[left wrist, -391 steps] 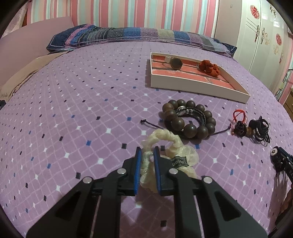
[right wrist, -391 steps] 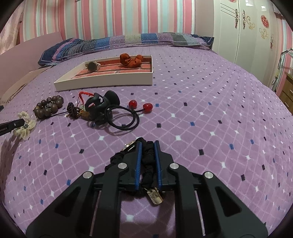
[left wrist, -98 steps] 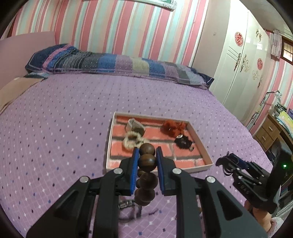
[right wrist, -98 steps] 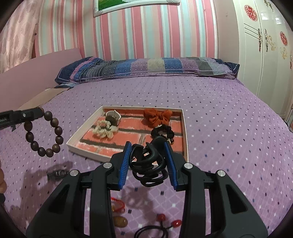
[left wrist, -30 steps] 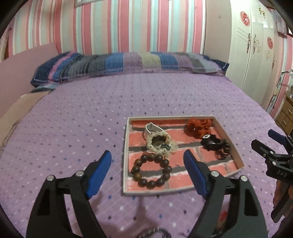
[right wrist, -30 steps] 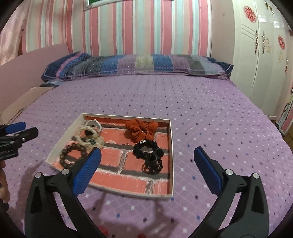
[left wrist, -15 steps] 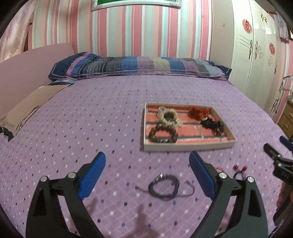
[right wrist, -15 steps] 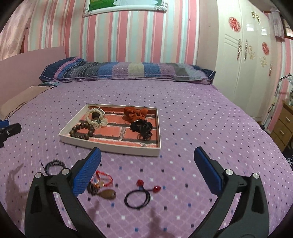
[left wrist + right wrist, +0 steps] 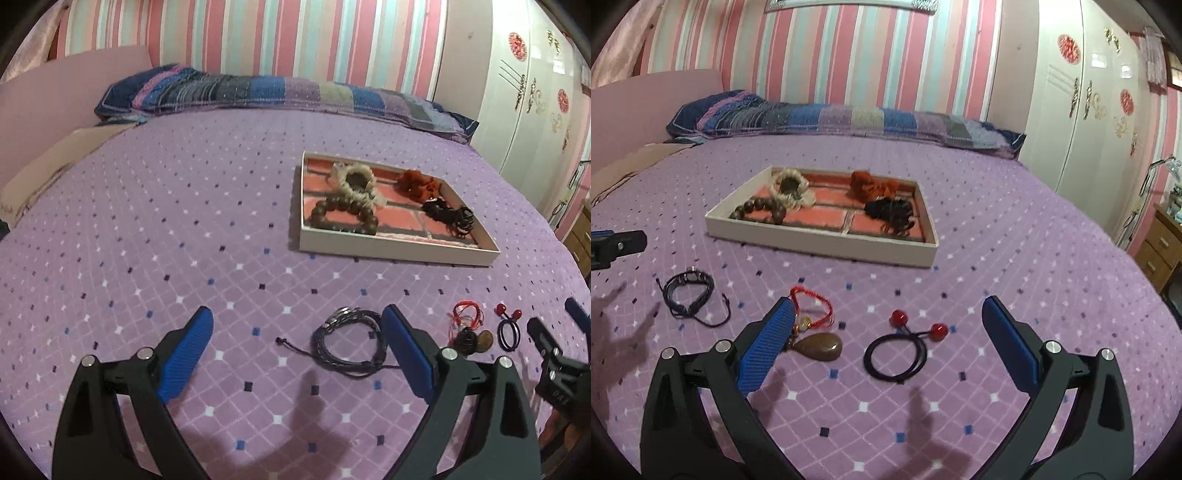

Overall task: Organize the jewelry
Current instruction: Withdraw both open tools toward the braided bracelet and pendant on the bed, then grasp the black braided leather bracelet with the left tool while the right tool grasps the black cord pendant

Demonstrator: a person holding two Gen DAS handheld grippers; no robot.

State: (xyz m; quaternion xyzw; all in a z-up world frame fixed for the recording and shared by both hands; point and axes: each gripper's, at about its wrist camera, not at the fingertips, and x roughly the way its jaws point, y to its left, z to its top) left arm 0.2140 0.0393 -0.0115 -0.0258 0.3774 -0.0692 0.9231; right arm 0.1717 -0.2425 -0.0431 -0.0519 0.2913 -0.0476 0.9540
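A white tray with a brick-pattern floor lies on the purple bed. It holds a wooden bead bracelet, a cream scrunchie, an orange scrunchie and black hair pieces. My left gripper is open and empty just above a black cord bracelet. My right gripper is open and empty over a black hair tie with red balls. A red string bracelet with a brown pendant lies beside its left finger.
A striped pillow lies along the head of the bed. A white wardrobe stands at the right, with a wooden drawer unit beside it. The bedspread stretches to the left of the tray.
Both grippers have drawn back from the tray and dropped lower toward the bed. The loose items in front of the tray now sit between and beside the open fingers.
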